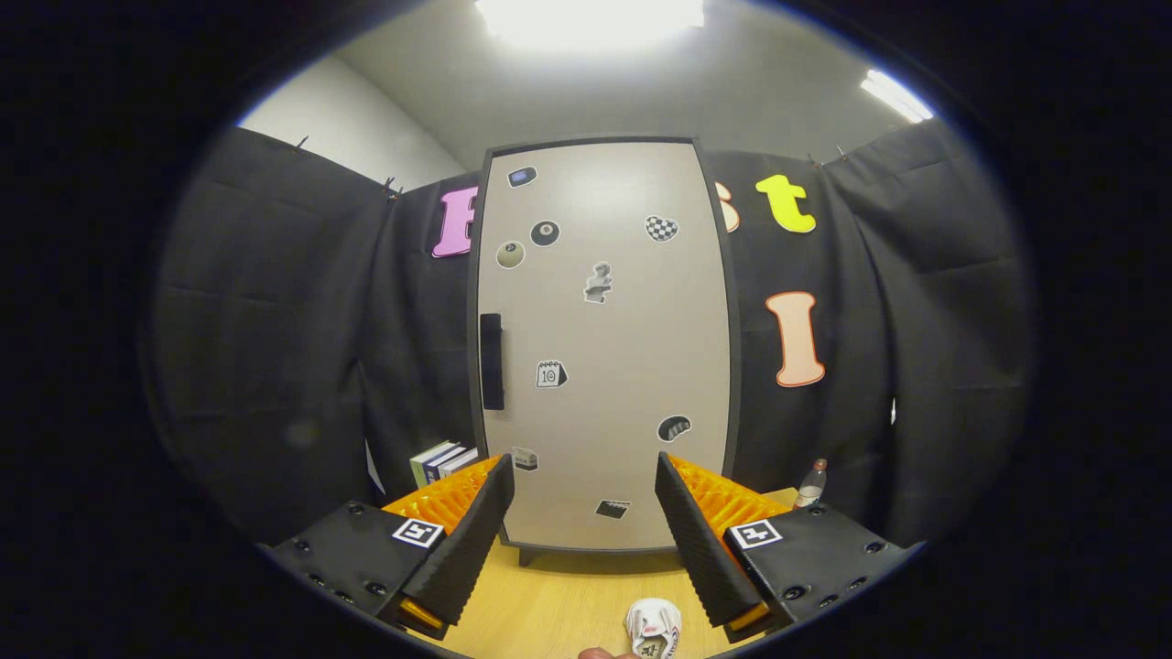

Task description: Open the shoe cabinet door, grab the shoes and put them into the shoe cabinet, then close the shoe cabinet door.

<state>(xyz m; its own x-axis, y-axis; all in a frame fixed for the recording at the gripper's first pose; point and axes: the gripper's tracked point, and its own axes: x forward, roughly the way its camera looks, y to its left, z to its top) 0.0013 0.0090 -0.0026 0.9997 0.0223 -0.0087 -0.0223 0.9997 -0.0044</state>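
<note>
Claw (583, 513) hangs released, fingers spread. Cabinet (604, 348) stands shut just beyond them; a shoe (654, 626) lies below between them. Door likely stiff, light; hook the handle (492, 361), beyond the left finger.

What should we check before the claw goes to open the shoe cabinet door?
1. Claw open and empty: ok, the fingers stand wide apart with nothing between them.
2. Door shut: ok, it sits flush in the shoe cabinet, so opening comes first.
3. Handle in sight: ok, a dark vertical bar on the door's left edge, beyond the fingers.
4. Claw lined up with the handle: not ok, it points at the door's middle; the handle is off to the left.
5. Shoe ready: cannot tell, a white thing lies on the table near the fingers, partly cut off.
</note>
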